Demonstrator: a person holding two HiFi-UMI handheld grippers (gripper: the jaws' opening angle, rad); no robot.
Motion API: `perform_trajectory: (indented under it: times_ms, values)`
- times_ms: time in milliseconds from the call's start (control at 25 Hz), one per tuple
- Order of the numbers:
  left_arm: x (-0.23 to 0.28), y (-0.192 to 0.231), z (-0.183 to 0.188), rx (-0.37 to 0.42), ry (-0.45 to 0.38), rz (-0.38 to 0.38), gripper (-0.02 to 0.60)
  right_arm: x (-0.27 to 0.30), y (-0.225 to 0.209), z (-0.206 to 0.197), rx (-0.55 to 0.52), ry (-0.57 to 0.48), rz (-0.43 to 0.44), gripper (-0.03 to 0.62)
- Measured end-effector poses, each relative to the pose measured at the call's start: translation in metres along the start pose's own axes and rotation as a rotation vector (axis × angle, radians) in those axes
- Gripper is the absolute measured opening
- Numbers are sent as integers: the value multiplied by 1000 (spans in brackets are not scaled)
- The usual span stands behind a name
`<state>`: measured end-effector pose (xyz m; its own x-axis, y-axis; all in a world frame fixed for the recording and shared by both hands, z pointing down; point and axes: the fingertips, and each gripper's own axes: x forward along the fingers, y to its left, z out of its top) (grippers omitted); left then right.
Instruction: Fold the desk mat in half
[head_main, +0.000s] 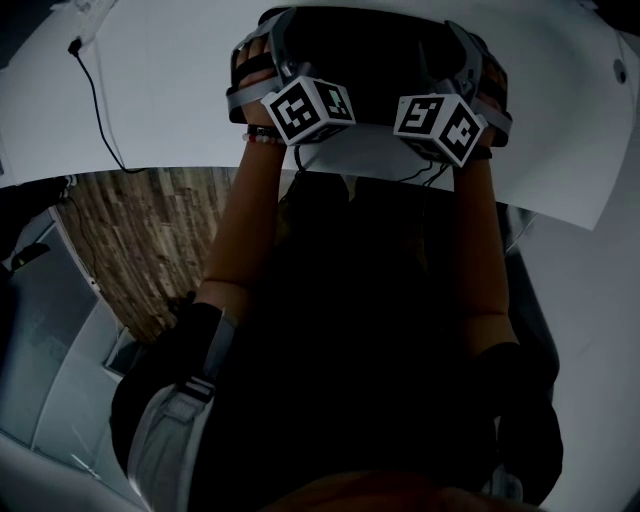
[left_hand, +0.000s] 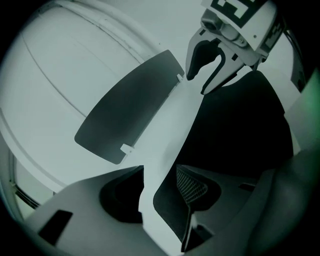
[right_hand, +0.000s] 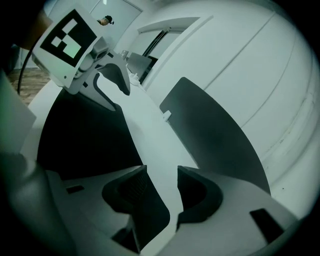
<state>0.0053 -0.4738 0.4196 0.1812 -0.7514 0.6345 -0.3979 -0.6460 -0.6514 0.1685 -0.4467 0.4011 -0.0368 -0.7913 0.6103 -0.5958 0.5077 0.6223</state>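
Observation:
The black desk mat (head_main: 360, 40) lies on a white table (head_main: 180, 90), mostly hidden behind both grippers at the top of the head view. My left gripper (head_main: 268, 40) and right gripper (head_main: 470, 50) sit side by side at its near edge. In the left gripper view the left gripper (left_hand: 150, 195) stands open over a strip of bare table (left_hand: 175, 120), with the mat (left_hand: 240, 130) to its right and the right gripper (left_hand: 197, 82) beyond. In the right gripper view the right gripper (right_hand: 162, 187) is also open over white table, the mat (right_hand: 85, 135) at its left, near the left gripper (right_hand: 119, 99).
A dark grey panel (left_hand: 130, 110) with small white clips lies on the table beyond the mat, also in the right gripper view (right_hand: 215, 135). A black cable (head_main: 95, 100) runs across the table's left part. Wood floor (head_main: 150, 240) shows below the table edge. The person's dark-clothed body fills the lower head view.

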Motion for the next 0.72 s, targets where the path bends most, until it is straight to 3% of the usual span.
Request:
perform_trajectory:
  times_ms: [480,720]
  values:
    - [-48,6,38,-92,-63,5,209,-53,-24,22,45,-148,-27,189]
    - [-75,12,54,-136,-108,-4,209,-77,-20,32,83,-213,45,189]
